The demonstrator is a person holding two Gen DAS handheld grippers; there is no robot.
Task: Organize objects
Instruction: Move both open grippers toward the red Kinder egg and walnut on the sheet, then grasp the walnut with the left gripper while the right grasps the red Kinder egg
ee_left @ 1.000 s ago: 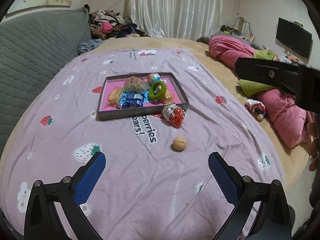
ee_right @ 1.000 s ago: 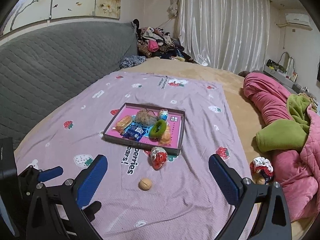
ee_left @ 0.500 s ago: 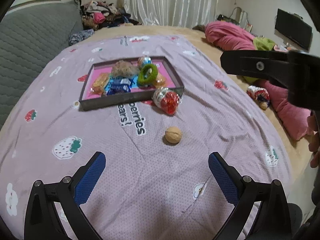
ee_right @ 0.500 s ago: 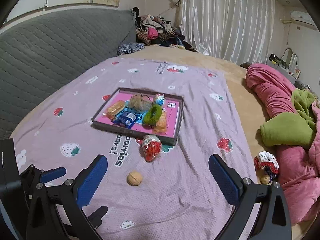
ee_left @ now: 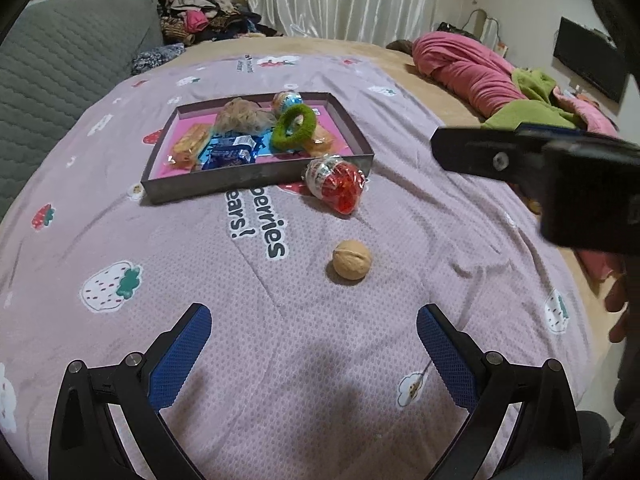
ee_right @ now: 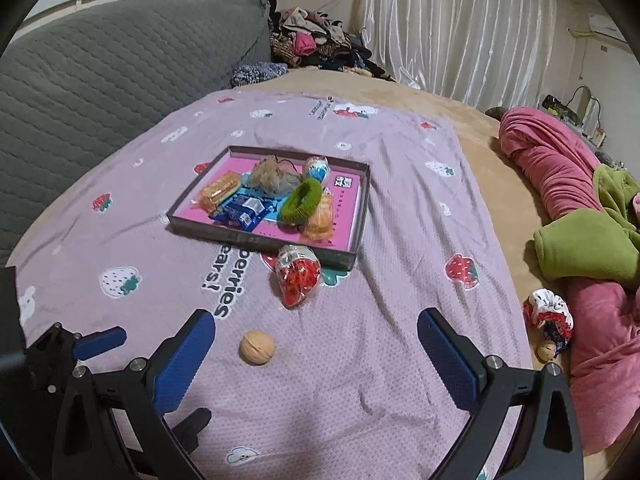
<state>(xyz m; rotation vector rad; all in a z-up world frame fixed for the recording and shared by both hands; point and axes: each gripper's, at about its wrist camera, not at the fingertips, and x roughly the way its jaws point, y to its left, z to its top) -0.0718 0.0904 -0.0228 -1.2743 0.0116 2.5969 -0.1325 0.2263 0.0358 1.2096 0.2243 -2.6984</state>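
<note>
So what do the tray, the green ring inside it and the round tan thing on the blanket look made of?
Tray: seemingly cardboard, matte grey walls, glossy pink floor. Green ring: fuzzy fabric, probably a plush scrunchie. Round tan thing: hard, wrinkled, seamed shell, likely a walnut.

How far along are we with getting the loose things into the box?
Done: the shallow pink-lined box holds snack packets and a green hair scrunchie. In hand: nothing; left gripper and right gripper are open. Left: the red foil-wrapped sweet and tan walnut on the bedspread.
</note>
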